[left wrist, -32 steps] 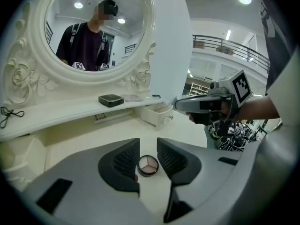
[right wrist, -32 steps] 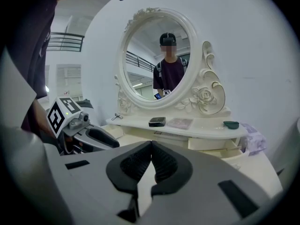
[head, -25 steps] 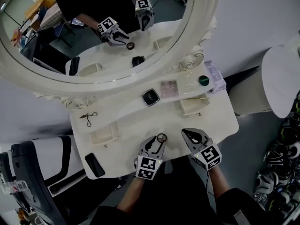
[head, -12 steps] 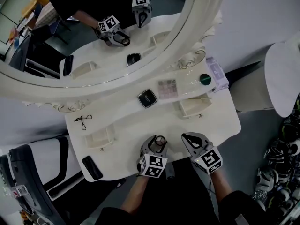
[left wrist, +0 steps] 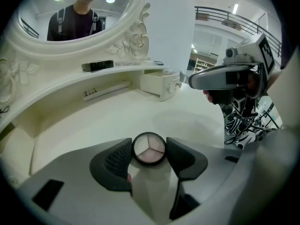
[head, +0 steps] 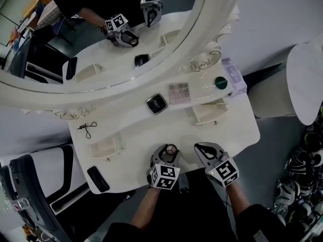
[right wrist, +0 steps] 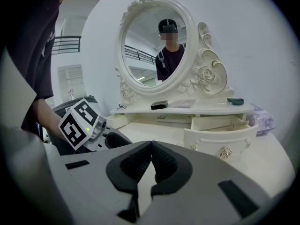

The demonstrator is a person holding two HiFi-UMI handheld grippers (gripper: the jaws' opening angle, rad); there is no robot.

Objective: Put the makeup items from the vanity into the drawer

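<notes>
Cream-white vanity surface (head: 136,135) carries the round black compact (left wrist: 149,149), three pale shades showing inside it. It lies flat near the front edge, about midway along. The left gripper (head: 168,154) comes in over that edge from the person's forearm and is pitched steeply down, marker cube facing up. Its jaws have just been opening and now stand wide, with the compact between their tips on the surface rather than clamped.

The right gripper (right wrist: 151,146) is held just beside the left one, on its right and apart from it. It points only shallowly down, across the surface toward the mirror (head: 101,79). Its jaws are pressed together with nothing between them.

A small drawer (head: 207,114) stands pulled open toward the right rear of the surface. On the raised shelf along the back edge sit a square black compact (head: 157,104) and an eyeshadow palette (head: 179,92) side by side, well apart from both grippers.
</notes>
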